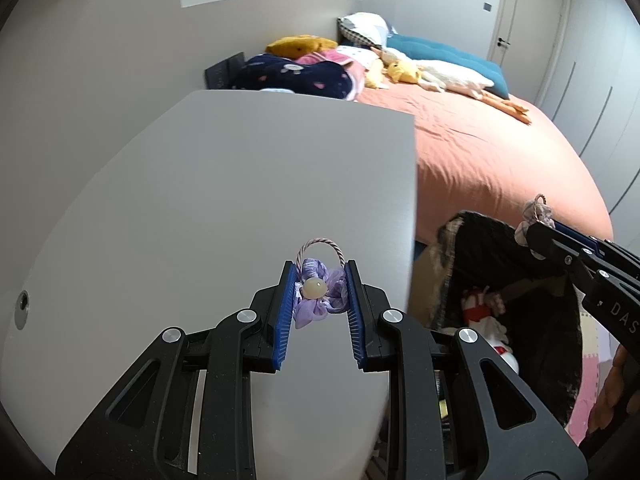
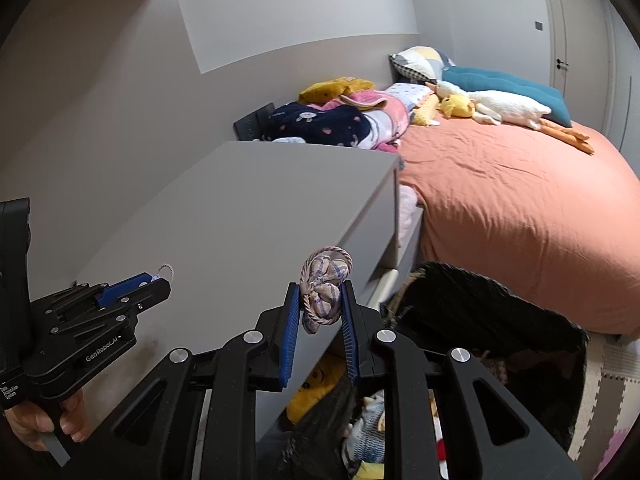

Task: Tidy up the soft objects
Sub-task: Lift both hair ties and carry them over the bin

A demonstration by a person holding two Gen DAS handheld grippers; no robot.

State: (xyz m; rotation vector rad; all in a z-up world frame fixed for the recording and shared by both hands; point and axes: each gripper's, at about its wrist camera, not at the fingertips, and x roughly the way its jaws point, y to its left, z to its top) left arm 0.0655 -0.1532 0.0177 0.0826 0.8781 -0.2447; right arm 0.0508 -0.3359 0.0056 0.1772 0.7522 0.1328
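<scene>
Bedroom w/ grey walls; big bed in orange sheet, plush toys piled at its head. Nearer, bare grey cabinet top, dark basket beside it. Left gripper pinches purple flower hair tie over the top; right gripper pinches checked fabric hair tie at cabinet edge.

Premises: a home bedroom. Ahead and to the right of the jaws lies a bed under a salmon sheet, with a teal cushion and a patterned pillow at its far end. Plush toys lie on it: a white goose and a yellow duck. Folded blankets are heaped beyond the grey cabinet that stands directly ahead of the jaws. A dark basket of soft toys sits below and right of them, on foam floor mats. A closed door stands far right, in plain walls.
</scene>
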